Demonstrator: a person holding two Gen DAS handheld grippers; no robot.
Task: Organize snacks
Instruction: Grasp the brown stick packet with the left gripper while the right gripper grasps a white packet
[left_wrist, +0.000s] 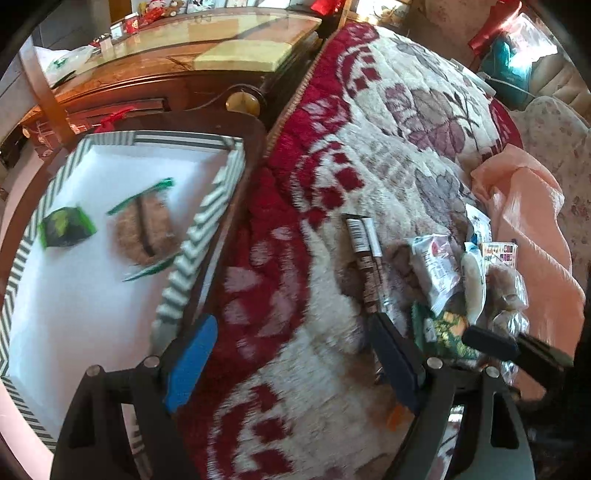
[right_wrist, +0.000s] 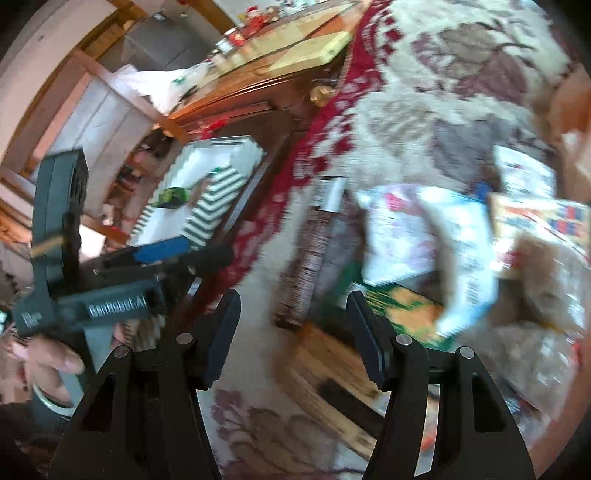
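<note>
Striped box (left_wrist: 207, 218) holds two snacks (left_wrist: 144, 232); left hand-held gripper (left_wrist: 295, 354) and right hand-held gripper (right_wrist: 291, 332) both agape, empty.

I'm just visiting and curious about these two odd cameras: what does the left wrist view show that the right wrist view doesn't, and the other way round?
Only the left wrist view shows the brown round snack lying inside the striped box, and the peach cloth beyond the snack pile.

Only the right wrist view shows the person's hand gripping the left tongs' handle, and the orange-brown packet under the right tongs.

Both show the striped box, the green packet in it, the red-and-cream blanket and the two brown sticks.
</note>
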